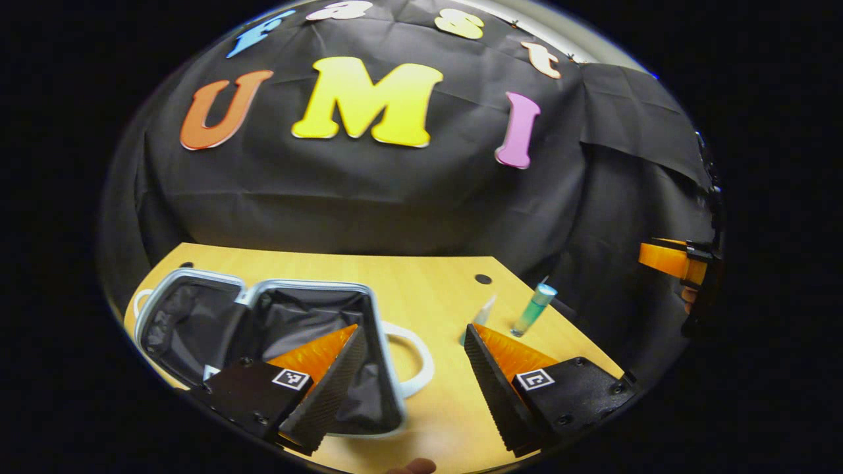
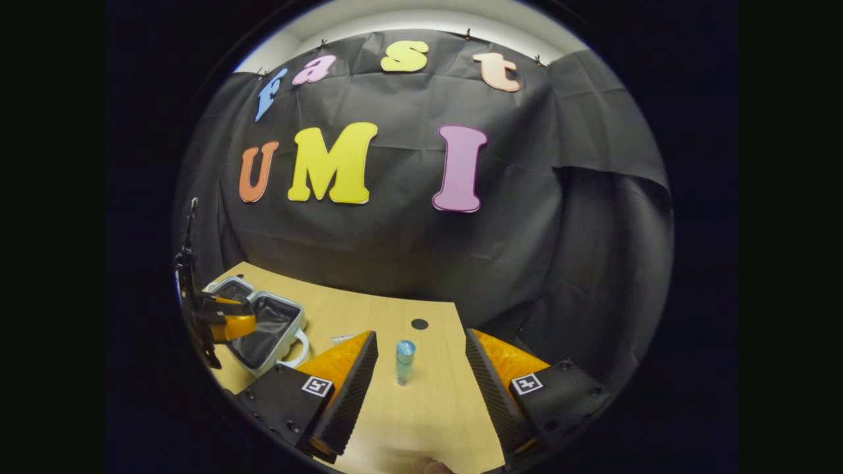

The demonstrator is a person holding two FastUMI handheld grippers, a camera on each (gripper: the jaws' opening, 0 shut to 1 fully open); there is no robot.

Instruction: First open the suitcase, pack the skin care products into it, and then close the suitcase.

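I see the suitcase (image 1: pixel 276 342) lying open near the table's (image 1: pixel 421 289) left edge, both halves spread. Well right of it a green bottle (image 2: pixel 404 361) stands upright, bare wood around it. My left gripper (image 1: pixel 411 359) hovers spread over the suitcase's right rim; my right gripper (image 2: pixel 421 368) gapes toward the bottle, touching nothing.

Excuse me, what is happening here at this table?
A person is packing skin care items with two hand-held grippers. The small grey hard-shell suitcase already lies open on the light wooden table, and its dark lining looks empty. The right hand-held gripper is open, lined up with the upright blue-green capped bottle. The left hand-held gripper hovers open beside the suitcase.
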